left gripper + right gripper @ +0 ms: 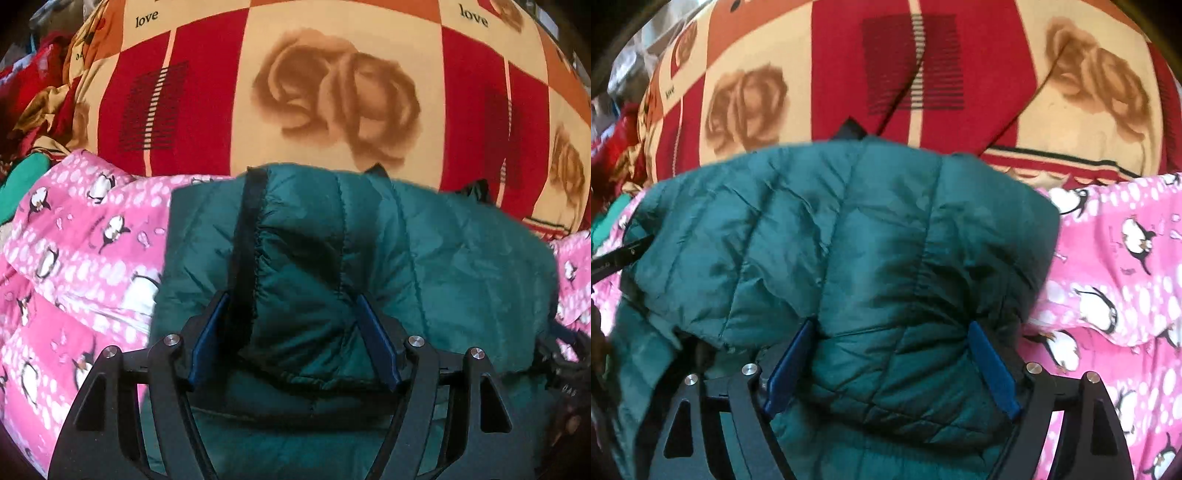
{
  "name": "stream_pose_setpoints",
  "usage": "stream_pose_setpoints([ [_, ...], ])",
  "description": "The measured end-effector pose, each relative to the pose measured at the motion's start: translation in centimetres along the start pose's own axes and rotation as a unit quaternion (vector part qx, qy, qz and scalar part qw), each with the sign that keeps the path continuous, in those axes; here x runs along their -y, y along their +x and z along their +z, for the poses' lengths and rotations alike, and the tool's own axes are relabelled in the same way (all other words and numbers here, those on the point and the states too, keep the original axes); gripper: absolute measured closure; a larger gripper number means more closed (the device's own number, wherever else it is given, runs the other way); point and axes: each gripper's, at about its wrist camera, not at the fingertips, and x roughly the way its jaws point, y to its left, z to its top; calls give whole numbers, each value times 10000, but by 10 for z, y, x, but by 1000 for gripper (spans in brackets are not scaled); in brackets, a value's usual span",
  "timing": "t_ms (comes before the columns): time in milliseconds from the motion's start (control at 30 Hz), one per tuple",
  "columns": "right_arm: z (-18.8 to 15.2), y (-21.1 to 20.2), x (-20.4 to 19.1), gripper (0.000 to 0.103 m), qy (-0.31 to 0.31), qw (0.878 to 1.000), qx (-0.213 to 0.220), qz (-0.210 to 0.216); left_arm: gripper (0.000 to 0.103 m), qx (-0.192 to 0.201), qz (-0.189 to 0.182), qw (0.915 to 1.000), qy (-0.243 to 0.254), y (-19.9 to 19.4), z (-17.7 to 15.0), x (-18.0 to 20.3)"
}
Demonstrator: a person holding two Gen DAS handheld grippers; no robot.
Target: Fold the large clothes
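Observation:
A dark green quilted puffer jacket [424,251] lies bunched on a pink penguin-print fabric [74,251]. In the left wrist view, my left gripper [291,317] has its blue pads spread wide, with a thick fold of the jacket and its black trim between them. In the right wrist view, the same jacket [831,229] fills the middle; my right gripper [890,343] also stands wide with padded jacket bulging between its pads. The pads touch the fabric on both sides. The right gripper's body shows at the right edge of the left view [561,354].
A red, cream and orange bedspread with rose prints [332,92] covers the bed beyond the jacket. Crumpled red and yellow clothes [40,96] and a bright green item [22,177] lie at the far left. Pink penguin fabric [1115,280] spreads to the right.

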Motion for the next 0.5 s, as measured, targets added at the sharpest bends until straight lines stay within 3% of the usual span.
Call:
stream_pose_setpoints([
  [100, 6, -12, 1, 20, 88, 10000, 6, 8, 32, 100, 100, 9998, 142, 0, -4, 2],
  [300, 25, -48, 0, 20, 533, 9960, 584, 418, 30, 97, 2, 10000, -18, 4, -5, -3],
  [400, 35, -36, -25, 20, 313, 9969, 474, 542, 30, 137, 50, 9999, -12, 3, -7, -1],
  [500, 39, -7, -46, 20, -18, 9987, 306, 404, 29, 154, 72, 9999, 12, 4, -8, 0],
])
